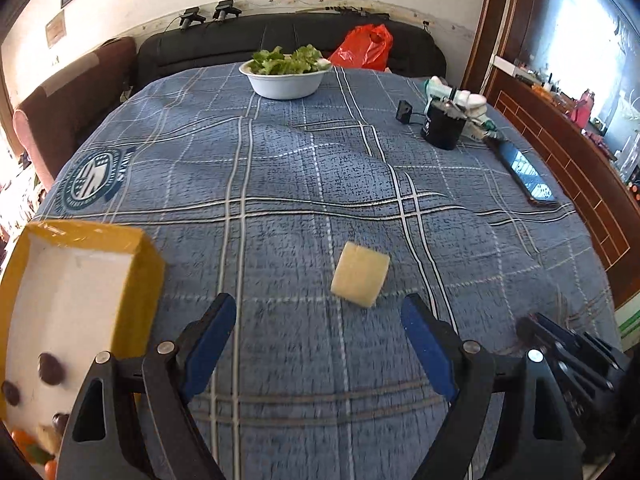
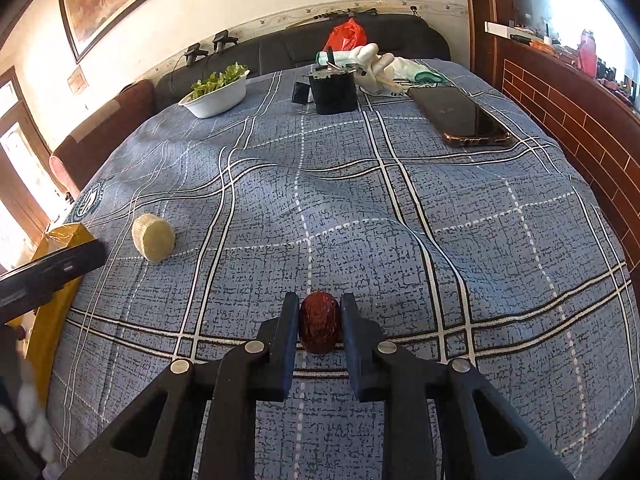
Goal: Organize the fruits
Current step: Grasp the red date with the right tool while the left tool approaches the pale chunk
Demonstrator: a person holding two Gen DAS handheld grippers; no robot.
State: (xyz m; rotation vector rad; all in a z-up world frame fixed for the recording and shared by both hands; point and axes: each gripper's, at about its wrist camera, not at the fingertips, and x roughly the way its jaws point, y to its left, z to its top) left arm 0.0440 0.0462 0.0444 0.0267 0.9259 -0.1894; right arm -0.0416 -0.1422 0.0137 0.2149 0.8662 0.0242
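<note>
Surface: a worktop (image 2: 400, 220) under a rumpled blue plaid cloth, with a dark sofa (image 1: 224, 46) behind it and a wood-panelled ledge along the 3 o'clock side.
Red fruit: a dark red, date-like fruit (image 2: 319, 322) lies on the cloth at 6 o'clock in the right wrist view, its lower end hidden between the pads.
Right gripper: the right gripper (image 2: 319, 320) has its fingers (image 2: 289, 334) drawn narrow, pressing the fruit from both sides.
Pale chunk: a cream-yellow cut piece of fruit (image 1: 360, 274) rests on the cloth, just ahead of the other tool's tips and untouched.
Left gripper: the left gripper (image 1: 318, 312) holds its blue-padded fingers (image 1: 216, 344) wide, nothing between them.
Yellow box: a yellow box (image 1: 136, 280) with a white inside sits at 8 o'clock in the left wrist view, cut off by the frame; dark round fruits (image 1: 51, 368) and something orange in it are blurred.
Far end: a white bowl of greens (image 1: 286, 78) at 12 o'clock, a black cup (image 1: 444, 126), a phone (image 2: 460, 116), white gloves (image 2: 376, 62).
</note>
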